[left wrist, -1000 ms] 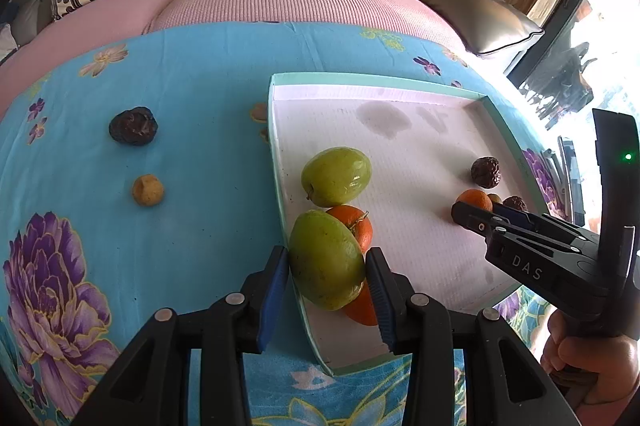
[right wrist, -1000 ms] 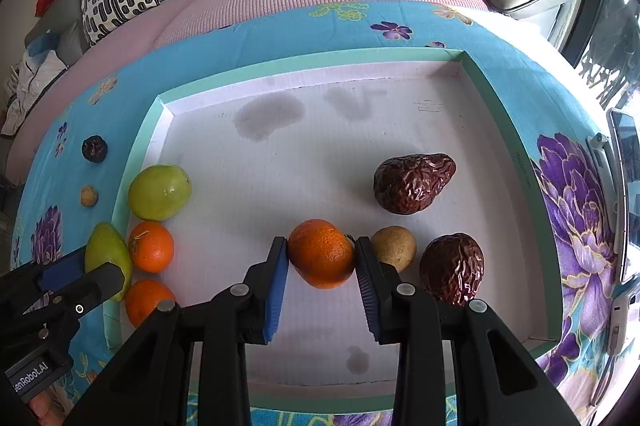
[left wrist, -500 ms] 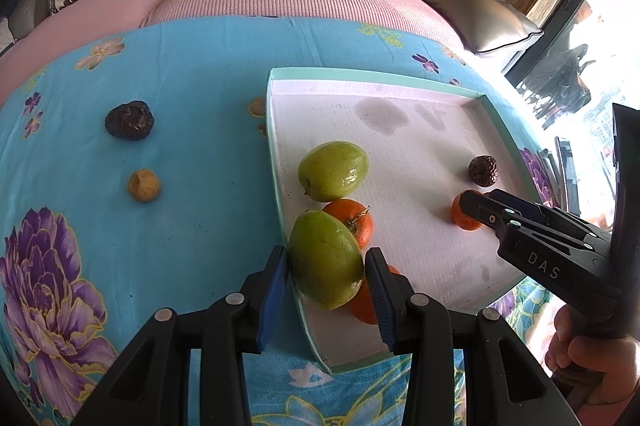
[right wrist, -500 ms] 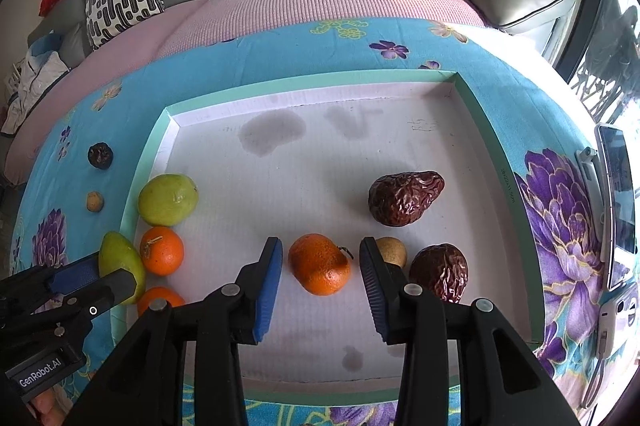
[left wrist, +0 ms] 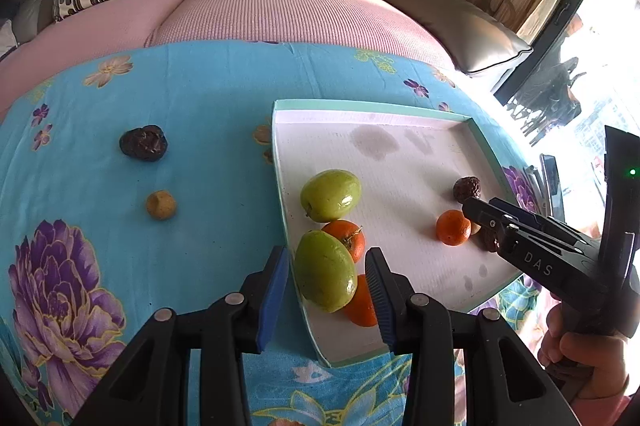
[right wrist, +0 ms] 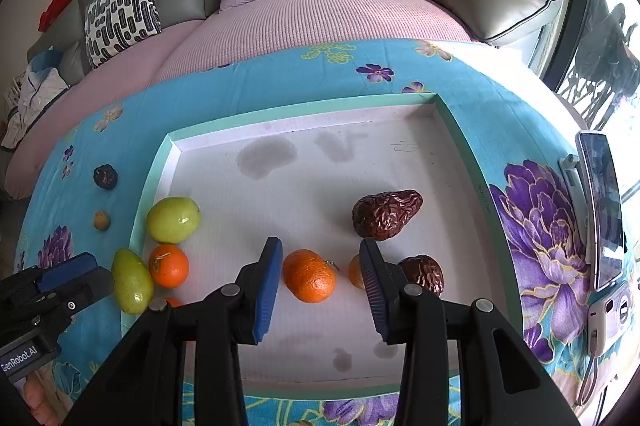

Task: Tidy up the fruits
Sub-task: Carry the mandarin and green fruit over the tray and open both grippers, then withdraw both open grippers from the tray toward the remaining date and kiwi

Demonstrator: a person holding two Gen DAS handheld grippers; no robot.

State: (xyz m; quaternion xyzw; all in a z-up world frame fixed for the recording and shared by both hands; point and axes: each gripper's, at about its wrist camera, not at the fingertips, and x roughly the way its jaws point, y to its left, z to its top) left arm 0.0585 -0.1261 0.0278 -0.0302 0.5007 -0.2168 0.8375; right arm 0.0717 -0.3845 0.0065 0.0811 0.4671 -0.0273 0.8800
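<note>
At the seven o'clock corner of the tray [left wrist: 486, 146], left tool [left wrist: 326, 272] spread open around a glossy green mango [left wrist: 325, 270] perched half on the rim against two tangerines [left wrist: 346, 234], so could roll off onto the blue floral bench [left wrist: 200, 98] if a pad nudges it during withdrawal. Over toward five o'clock, right tool [right wrist: 320, 278] likewise open astride a dimpled orange tangerine [right wrist: 309, 275], pads clear of it, with wrinkled dark-brown fruits [right wrist: 386, 213] close by and liable to be bumped. Outside at nine o'clock, a dark shrivelled fruit [left wrist: 143, 143] and a small tan one [left wrist: 161, 204] not yet gathered.
</note>
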